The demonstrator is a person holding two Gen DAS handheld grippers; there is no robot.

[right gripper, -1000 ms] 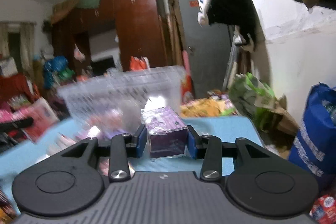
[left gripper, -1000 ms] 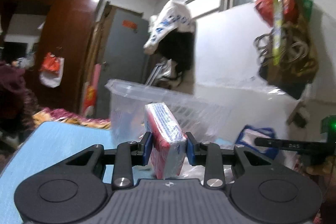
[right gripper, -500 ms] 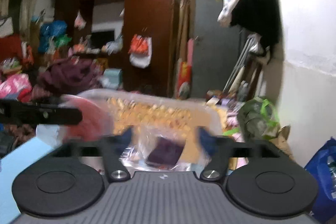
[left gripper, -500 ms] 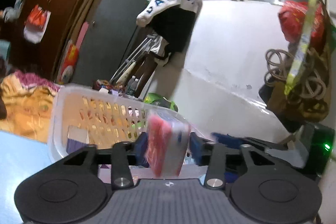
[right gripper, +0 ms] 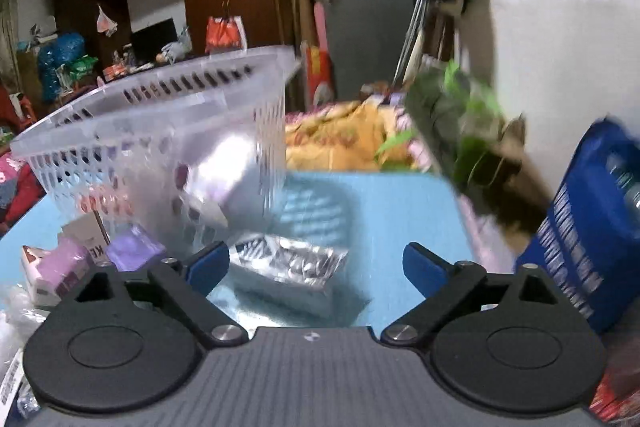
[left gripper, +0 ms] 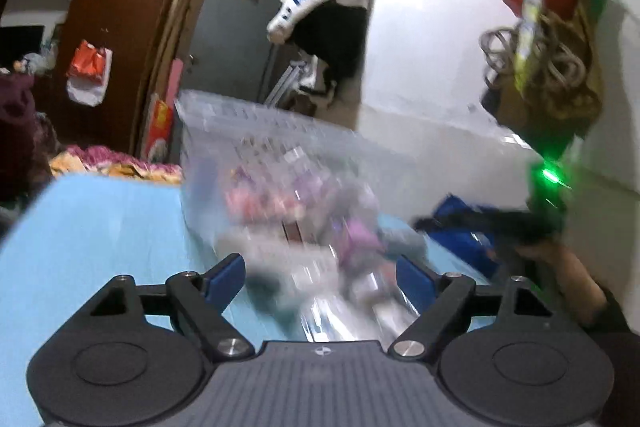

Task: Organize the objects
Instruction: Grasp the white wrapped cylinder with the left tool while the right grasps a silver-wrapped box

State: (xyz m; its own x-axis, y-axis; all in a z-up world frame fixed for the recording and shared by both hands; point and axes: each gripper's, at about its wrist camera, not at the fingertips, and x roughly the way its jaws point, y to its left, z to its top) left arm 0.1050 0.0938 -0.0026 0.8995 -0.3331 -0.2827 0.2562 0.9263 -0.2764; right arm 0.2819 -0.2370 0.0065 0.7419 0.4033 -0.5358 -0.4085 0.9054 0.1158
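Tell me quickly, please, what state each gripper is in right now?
Left gripper: jaws opening, nothing gripped between them.
Right gripper: open, holding nothing.

Each gripper, left (left gripper: pixel 320 277) and right (right gripper: pixel 316 263), has a ribbed dark grey body with a small round logo, two black round hubs, black linkage arms with silver screws, and blue pads (left gripper: pixel 226 273). A dark sleeve (left gripper: pixel 612 331) shows at the left view's edge.
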